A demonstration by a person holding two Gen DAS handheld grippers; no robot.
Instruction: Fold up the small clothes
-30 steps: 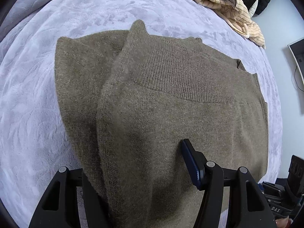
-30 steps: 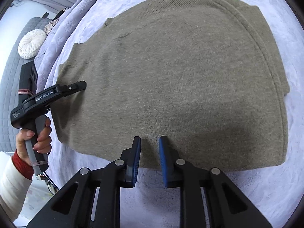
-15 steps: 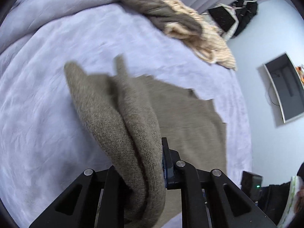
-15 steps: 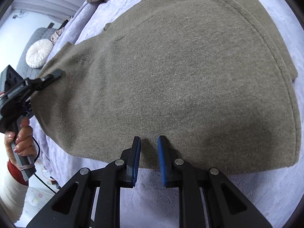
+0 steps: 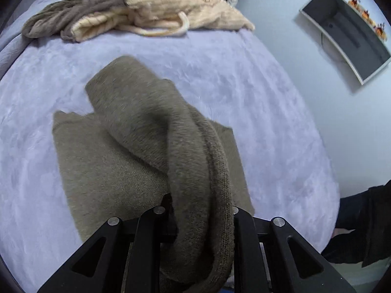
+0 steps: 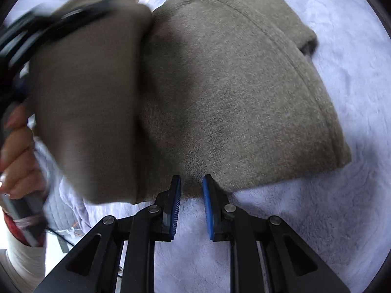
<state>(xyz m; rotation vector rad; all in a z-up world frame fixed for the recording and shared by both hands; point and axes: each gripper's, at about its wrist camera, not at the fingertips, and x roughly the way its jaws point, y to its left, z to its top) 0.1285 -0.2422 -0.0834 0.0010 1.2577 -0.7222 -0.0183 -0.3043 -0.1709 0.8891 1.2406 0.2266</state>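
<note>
An olive-brown knit sweater (image 6: 232,92) lies on a lilac bedspread (image 6: 342,207). My left gripper (image 5: 198,210) is shut on a thick fold of the sweater (image 5: 171,141) and holds it lifted over the rest of the garment; its fingertips are hidden by the cloth. In the right wrist view the left gripper (image 6: 48,26) is blurred at the upper left, carrying the lifted flap (image 6: 88,102) across the sweater. My right gripper (image 6: 191,195) is open and empty, blue pads at the sweater's near edge.
A pile of cream and grey-brown knitwear (image 5: 136,12) lies at the far end of the bed. A wall-mounted screen (image 5: 347,34) hangs on the pale wall to the right. A person's dark sleeve (image 5: 361,219) is at the right edge.
My left gripper closed on the sweater's edge, lifted it and is swinging the flap over the garment toward the right gripper. The right gripper stayed open at the near edge.
</note>
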